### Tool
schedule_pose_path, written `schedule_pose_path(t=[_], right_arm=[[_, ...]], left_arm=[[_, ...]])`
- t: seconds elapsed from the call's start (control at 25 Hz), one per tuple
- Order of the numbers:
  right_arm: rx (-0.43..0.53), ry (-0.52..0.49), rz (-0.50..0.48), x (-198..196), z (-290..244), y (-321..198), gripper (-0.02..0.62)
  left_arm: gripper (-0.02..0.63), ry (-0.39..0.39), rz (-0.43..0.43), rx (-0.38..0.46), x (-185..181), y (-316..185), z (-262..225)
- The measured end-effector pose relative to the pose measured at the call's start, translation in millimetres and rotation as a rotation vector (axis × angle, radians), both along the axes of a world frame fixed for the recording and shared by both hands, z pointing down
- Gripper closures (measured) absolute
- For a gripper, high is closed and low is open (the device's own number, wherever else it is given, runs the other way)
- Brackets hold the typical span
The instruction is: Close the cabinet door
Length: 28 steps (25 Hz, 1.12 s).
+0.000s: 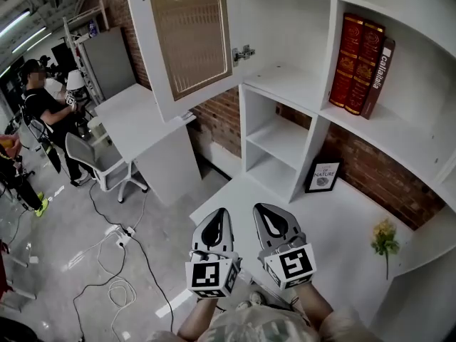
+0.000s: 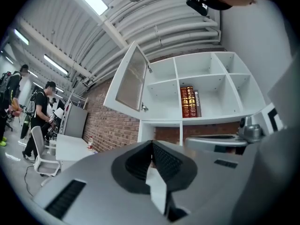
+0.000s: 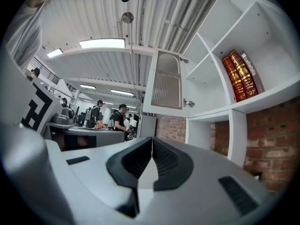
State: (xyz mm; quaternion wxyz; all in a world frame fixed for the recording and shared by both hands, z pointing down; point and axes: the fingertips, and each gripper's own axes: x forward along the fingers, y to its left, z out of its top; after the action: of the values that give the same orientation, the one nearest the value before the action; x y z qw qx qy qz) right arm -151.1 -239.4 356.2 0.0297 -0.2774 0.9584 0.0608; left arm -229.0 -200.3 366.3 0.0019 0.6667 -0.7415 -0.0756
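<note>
The white cabinet door (image 1: 187, 38) with a ribbed glass panel stands swung wide open at the upper left of a white shelf unit (image 1: 313, 84); its hinge (image 1: 243, 53) shows at the door's right edge. The door (image 2: 131, 78) also shows in the left gripper view, and the door (image 3: 168, 85) in the right gripper view. My left gripper (image 1: 220, 215) and right gripper (image 1: 265, 212) sit side by side low in the head view, well below and short of the door. Both are shut with nothing between the jaws.
Three books (image 1: 362, 64) stand in an upper shelf compartment. A framed card (image 1: 323, 176) and a yellow flower (image 1: 384, 239) are on the white desk (image 1: 335, 219). A side table (image 1: 146, 130), a chair (image 1: 96, 164), floor cables (image 1: 114, 262) and people lie to the left.
</note>
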Motion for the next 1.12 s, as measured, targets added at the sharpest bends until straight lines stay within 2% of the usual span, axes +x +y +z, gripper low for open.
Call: schedule_pose_path(t=[0.2, 0.4, 0.48, 0.52, 0.68, 0.8, 0.92, 1.12], right_arm=[[-0.012, -0.042, -0.067, -16, -9, -3, 0.578], [-0.024, -0.041, -0.124, -25, -7, 2, 0.578], [-0.029, -0.049, -0.144, -27, -9, 6, 0.578], [-0.026, -0.052, -0.152, -28, -11, 8, 0.578], [-0.017, -0.044, -0.167, -25, -13, 12, 0.578], [-0.055, -0.054, -0.157, -21, -5, 12, 0.578], [-0.052, -0.045, -0.157, -19, -3, 13, 0.578], [-0.051, -0.034, -0.148, -14, -1, 11, 0.578]], left_arm=[[0.594, -0.015, -0.058, 0.013, -14, 6, -10], [0.582, -0.110, -0.058, 0.117, -37, 5, -61], [0.464, -0.144, -0.062, 0.171, -53, 1, -92], [0.426, -0.166, -0.073, 0.194, -62, -2, -110], [0.382, -0.295, -0.160, 0.230, -107, -19, -185], [0.377, -0.254, -0.169, 0.228, -140, -37, -231], [0.379, -0.198, -0.180, 0.207, -165, -57, -263], [0.379, -0.166, -0.218, 0.163, -192, -91, -290]])
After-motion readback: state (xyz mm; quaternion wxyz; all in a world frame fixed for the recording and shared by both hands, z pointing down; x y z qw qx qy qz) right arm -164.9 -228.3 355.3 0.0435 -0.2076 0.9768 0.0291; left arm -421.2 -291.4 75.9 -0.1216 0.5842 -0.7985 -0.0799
